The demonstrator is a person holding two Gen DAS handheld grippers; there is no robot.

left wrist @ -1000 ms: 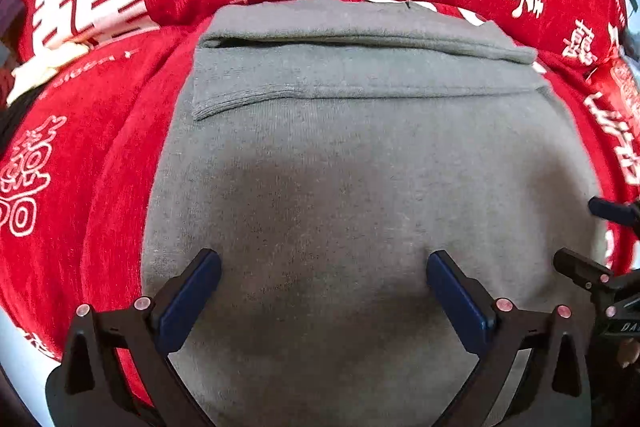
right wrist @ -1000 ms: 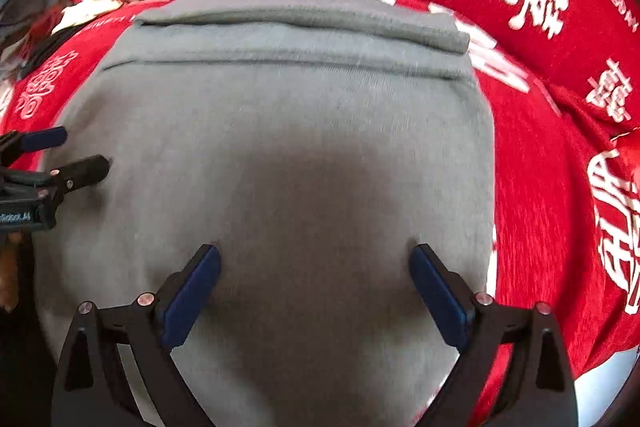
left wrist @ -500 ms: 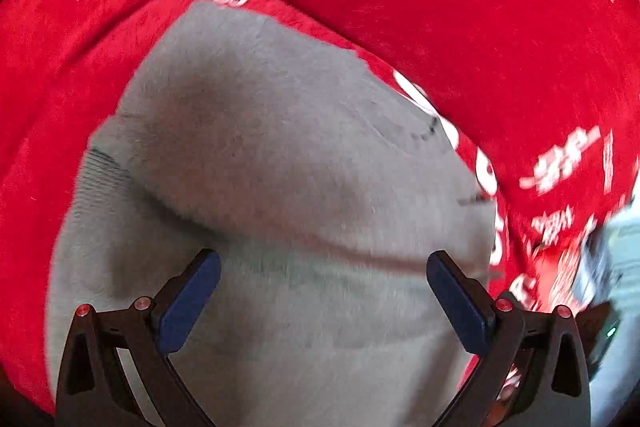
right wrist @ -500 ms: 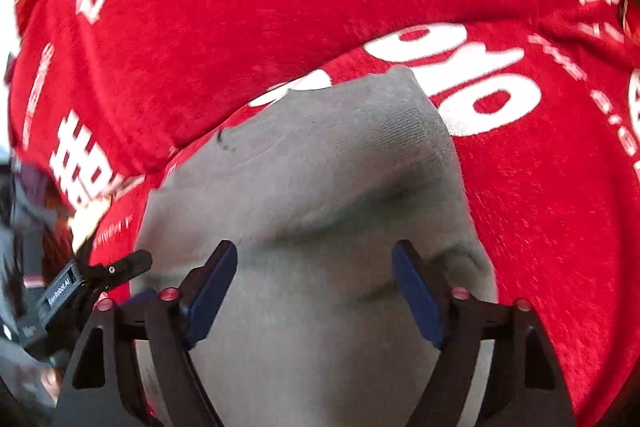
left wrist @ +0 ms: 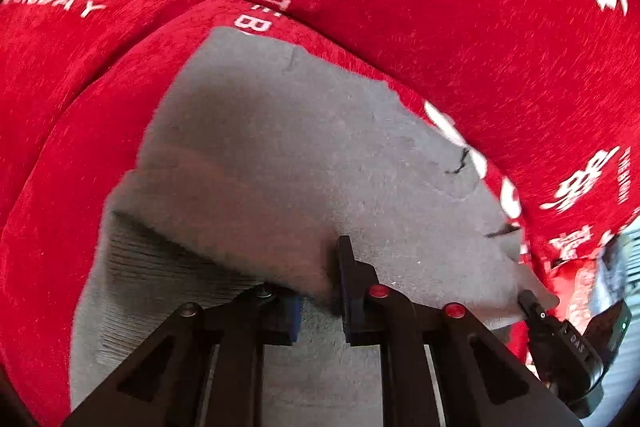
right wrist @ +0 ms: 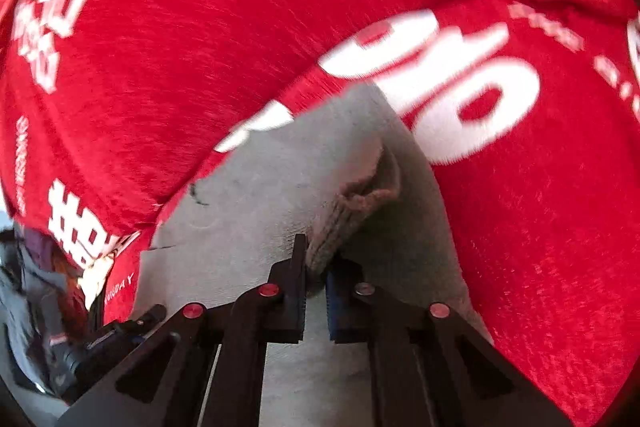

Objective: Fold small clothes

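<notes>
A grey knitted garment (left wrist: 300, 155) lies on red cloth, partly folded, with its ribbed hem (left wrist: 152, 267) at lower left. My left gripper (left wrist: 320, 279) is closing its jaws on a raised fold of that garment, and the cloth fills the narrow gap. In the right wrist view the same grey garment (right wrist: 260, 195) bunches up where my right gripper (right wrist: 318, 255) is closing and pinches a ribbed edge (right wrist: 352, 211). Each gripper shows in the other's view: the right gripper (left wrist: 560, 331) at the garment's far corner, the left gripper (right wrist: 120, 331) at lower left.
A red blanket (left wrist: 440, 7) with white lettering covers the surface under and around the garment, rising in a thick fold behind it; the red blanket (right wrist: 200, 27) fills most of the right wrist view too. Dim clutter (right wrist: 32, 267) shows past its left edge.
Both grippers went from wide open over the flat garment to nearly shut on its opposite edges. Both views rolled and moved sideways, and the cloth now bunches between the fingers.
</notes>
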